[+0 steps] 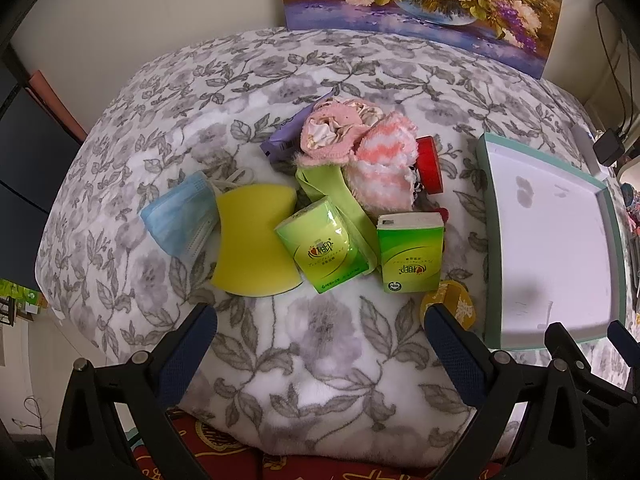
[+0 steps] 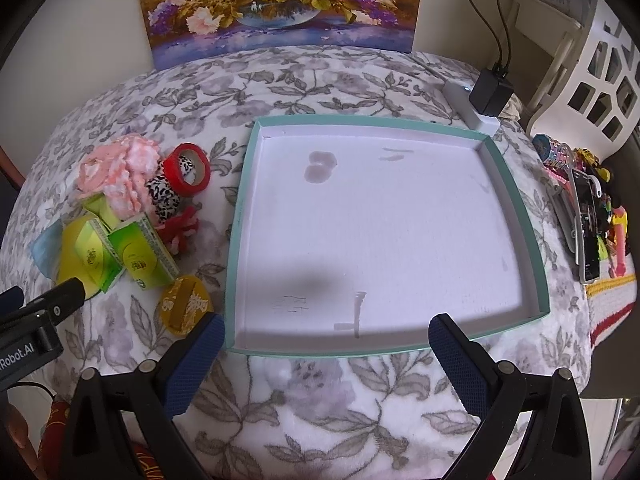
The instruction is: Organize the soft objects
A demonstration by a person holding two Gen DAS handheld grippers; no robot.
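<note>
A pile of soft things lies on the floral blanket: a blue face mask, a yellow sponge, two green tissue packs, a pink fluffy cloth and a pink knit piece. A teal-rimmed white tray stands empty to the right. My left gripper is open and empty, just in front of the tissue packs. My right gripper is open and empty at the tray's near edge.
A red tape roll, a leopard-print band, red yarn and a gold disc lie between pile and tray. A purple pack lies behind. A charger, a phone and a painting stand at the edges.
</note>
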